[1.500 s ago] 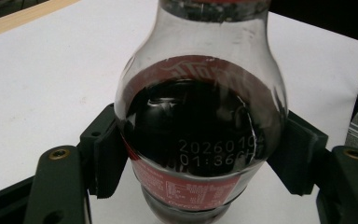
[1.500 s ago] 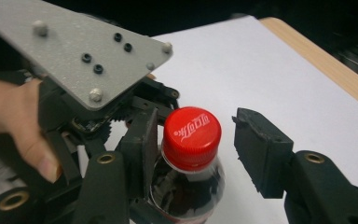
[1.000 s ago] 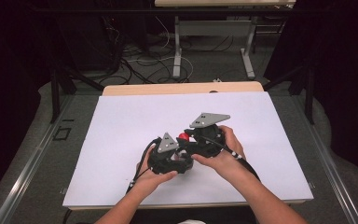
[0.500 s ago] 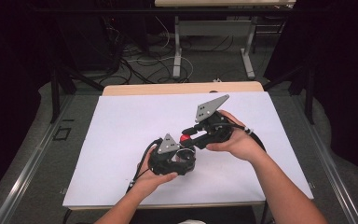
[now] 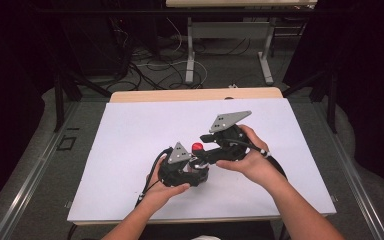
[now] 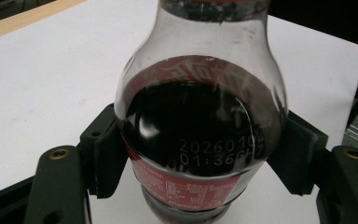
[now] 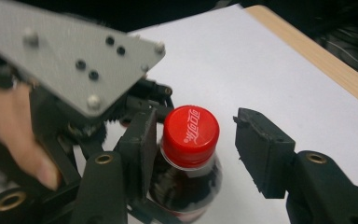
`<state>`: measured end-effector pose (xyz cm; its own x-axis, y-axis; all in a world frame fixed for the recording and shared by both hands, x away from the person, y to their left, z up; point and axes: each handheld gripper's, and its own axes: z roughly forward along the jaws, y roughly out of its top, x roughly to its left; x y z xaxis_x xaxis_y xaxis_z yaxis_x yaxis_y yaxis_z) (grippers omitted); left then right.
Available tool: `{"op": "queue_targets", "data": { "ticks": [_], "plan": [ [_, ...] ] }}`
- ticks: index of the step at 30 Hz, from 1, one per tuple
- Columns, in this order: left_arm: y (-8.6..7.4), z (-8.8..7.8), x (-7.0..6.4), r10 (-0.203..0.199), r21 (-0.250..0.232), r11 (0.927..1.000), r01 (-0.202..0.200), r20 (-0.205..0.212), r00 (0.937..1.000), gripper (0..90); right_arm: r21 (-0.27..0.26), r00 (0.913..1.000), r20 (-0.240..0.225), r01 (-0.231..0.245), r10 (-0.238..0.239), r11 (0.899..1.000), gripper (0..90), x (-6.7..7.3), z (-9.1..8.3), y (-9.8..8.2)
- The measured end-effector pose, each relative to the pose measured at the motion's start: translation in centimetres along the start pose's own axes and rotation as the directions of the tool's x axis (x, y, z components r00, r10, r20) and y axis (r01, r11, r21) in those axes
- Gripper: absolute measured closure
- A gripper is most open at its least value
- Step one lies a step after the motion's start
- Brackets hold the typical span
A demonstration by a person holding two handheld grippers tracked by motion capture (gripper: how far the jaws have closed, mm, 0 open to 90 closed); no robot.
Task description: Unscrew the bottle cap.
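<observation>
Your left gripper (image 5: pixel 187 172) is clamped on the belly of the cola bottle (image 6: pixel 200 126), both black pads pressing its sides, and it holds the bottle upright on the white sheet (image 5: pixel 130 135) that covers the table. Your right gripper (image 7: pixel 193 154) sits at the bottle's top with the red cap (image 7: pixel 190 129) between its jaws. Those jaws have just been opening: the one nearer the left gripper is touching or nearly touching the cap, while the other stands clear of it.

The main risk, as I judge it, is closing again off centre. With one pad already against the cap, a one-sided squeeze would push the neck sideways and tilt the bottle in the left grip. The round belly gives those pads little flat surface, so a hard twist at the cap may spin the whole bottle instead of the cap. If the cap comes loose with the bottle tilted, the dark drink may foam onto the sheet.

White Coca-Cola script in Chinese characters runs across the cap top. On the bottle's glassy shoulder, pale stamped digits read roughly "2026019" over "01:36", the line ends unclear. The small print on the red label (image 6: pixel 186 189) below is too fine to read.
</observation>
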<state>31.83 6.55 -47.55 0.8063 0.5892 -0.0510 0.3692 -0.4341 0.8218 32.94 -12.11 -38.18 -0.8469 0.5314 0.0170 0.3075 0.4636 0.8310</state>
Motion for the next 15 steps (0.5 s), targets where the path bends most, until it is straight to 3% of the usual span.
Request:
{"op": "queue_targets", "data": {
  "ticks": [3,4,8,12,15],
  "plan": [
    [-0.1,0.2,-0.2,-0.022,-0.025,0.9995,0.022,-0.016,0.9996,30.3,-0.049,0.9928,0.104,-0.054,0.059,0.997,52.0,1.2,0.0,-0.5],
    [0.0,0.2,-0.2,-0.02,-0.023,0.9995,0.02,-0.017,0.9997,30.3,-0.054,0.9909,0.117,-0.059,0.065,0.997,52.0,1.6,0.1,-0.6],
    [0.0,0.2,-0.3,-0.016,-0.015,0.9998,0.016,-0.016,0.9997,30.2,-0.095,0.9851,0.14,-0.088,0.1,0.992,51.8,2.3,1.1,-1.0],
    [0.0,0.2,-0.3,-0.016,-0.022,0.9996,0.016,-0.02,0.9997,30.3,-0.08,0.9803,0.176,-0.075,0.088,0.994,54.2,2.2,1.9,-1.2],
    [-0.1,0.2,-0.3,-0.023,-0.021,0.9995,0.022,-0.02,0.9995,30.3,-0.092,0.982,0.157,-0.091,0.105,0.992,56.7,2.0,1.9,-1.3]
  ]
}}
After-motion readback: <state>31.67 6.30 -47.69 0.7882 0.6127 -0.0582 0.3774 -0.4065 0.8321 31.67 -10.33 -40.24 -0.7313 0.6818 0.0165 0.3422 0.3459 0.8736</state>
